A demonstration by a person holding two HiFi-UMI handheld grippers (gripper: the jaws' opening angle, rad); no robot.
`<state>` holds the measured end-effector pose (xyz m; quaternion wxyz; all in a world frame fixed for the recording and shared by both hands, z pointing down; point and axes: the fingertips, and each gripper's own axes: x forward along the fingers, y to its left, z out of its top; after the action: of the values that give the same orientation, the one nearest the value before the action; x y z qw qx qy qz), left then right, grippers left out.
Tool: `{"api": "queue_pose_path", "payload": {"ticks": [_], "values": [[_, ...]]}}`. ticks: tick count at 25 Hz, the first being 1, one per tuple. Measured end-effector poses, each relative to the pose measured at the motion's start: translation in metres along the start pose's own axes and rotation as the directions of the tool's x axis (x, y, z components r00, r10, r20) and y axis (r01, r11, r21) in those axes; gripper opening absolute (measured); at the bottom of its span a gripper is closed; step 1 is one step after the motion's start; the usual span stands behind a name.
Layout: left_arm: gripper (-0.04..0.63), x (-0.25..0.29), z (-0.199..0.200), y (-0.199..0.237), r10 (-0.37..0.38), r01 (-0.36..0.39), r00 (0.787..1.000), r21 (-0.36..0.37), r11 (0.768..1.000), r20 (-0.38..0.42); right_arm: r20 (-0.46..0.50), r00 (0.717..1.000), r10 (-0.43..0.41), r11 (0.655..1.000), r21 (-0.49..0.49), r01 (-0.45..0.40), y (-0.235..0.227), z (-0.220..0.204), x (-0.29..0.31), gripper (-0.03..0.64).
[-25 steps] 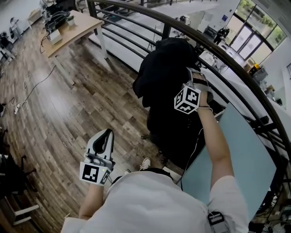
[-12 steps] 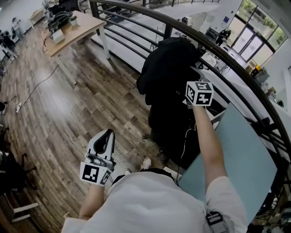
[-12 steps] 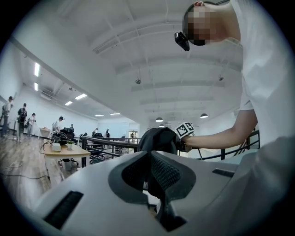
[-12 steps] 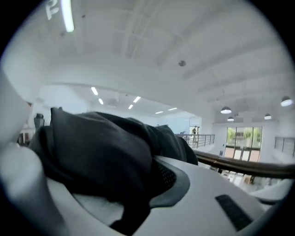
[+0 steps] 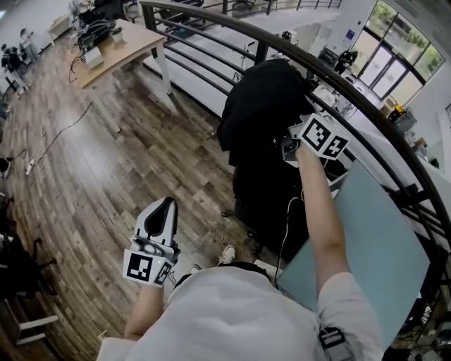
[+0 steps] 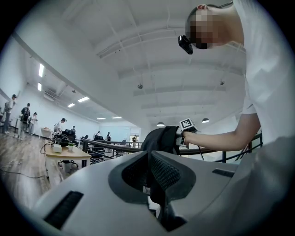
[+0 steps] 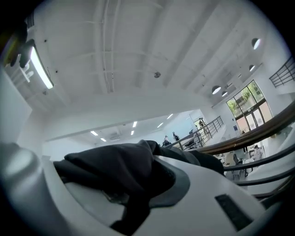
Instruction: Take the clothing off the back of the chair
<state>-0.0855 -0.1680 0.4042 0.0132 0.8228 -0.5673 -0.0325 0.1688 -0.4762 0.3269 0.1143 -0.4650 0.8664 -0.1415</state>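
A black piece of clothing [image 5: 262, 106] hangs over the back of a dark chair [image 5: 271, 204] by the railing. My right gripper [image 5: 294, 147] is at the garment's right side, near its top. Its jaws have just been closing, with the cloth between them. In the right gripper view the black fabric [image 7: 117, 168] bunches up between the jaws of the right gripper [image 7: 138, 193], which is shut on it. My left gripper [image 5: 158, 224] hangs low at the left over the floor, far from the chair. The left gripper [image 6: 150, 179] is shut with nothing in it.
A dark metal railing [image 5: 211, 20] curves behind the chair. A pale blue tabletop [image 5: 373, 240] lies to the right of it. A wooden desk [image 5: 116, 44] with equipment stands at the back left on the plank floor [image 5: 106, 162]. Cables trail across the floor at the left.
My right gripper has risen and rolled over, so its marker cube now faces up. The top of the clothing has lifted with it. The left gripper has hardly moved.
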Motion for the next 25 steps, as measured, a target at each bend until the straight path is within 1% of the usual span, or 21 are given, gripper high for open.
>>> {"api": "queue_pose_path", "payload": {"ticks": [6, 9, 12, 18, 23, 25], "values": [[0.04, -0.01, 0.014, 0.009, 0.02, -0.02, 0.999, 0.008, 1.0, 0.026, 0.072, 0.996, 0.051, 0.996, 0.068, -0.055, 0.026, 0.026, -0.001, 0.054], [0.04, -0.018, 0.015, 0.02, 0.037, -0.037, 0.999, 0.004, 0.999, 0.032, 0.119, 0.989, 0.087, 0.989, 0.109, -0.1, 0.044, 0.041, 0.0, 0.054], [0.04, -0.022, 0.016, 0.023, 0.038, -0.039, 0.999, 0.003, 0.999, 0.037, 0.155, 0.98, 0.122, 0.982, 0.126, -0.142, 0.06, 0.057, -0.005, 0.054], [0.04, -0.021, 0.018, 0.018, 0.011, -0.011, 0.999, 0.003, 1.0, 0.05, 0.194, 0.964, 0.18, 0.973, 0.107, -0.203, 0.087, 0.081, -0.019, 0.054], [0.04, -0.025, 0.024, 0.025, 0.0, 0.0, 0.998, 0.001, 1.0, 0.058, 0.197, 0.96, 0.2, 0.971, 0.09, -0.221, 0.108, 0.089, -0.02, 0.054], [0.04, -0.029, 0.024, 0.028, 0.0, 0.0, 0.998, 0.002, 1.0, 0.059, 0.204, 0.952, 0.229, 0.966, 0.071, -0.248, 0.118, 0.091, -0.021, 0.054]]}}
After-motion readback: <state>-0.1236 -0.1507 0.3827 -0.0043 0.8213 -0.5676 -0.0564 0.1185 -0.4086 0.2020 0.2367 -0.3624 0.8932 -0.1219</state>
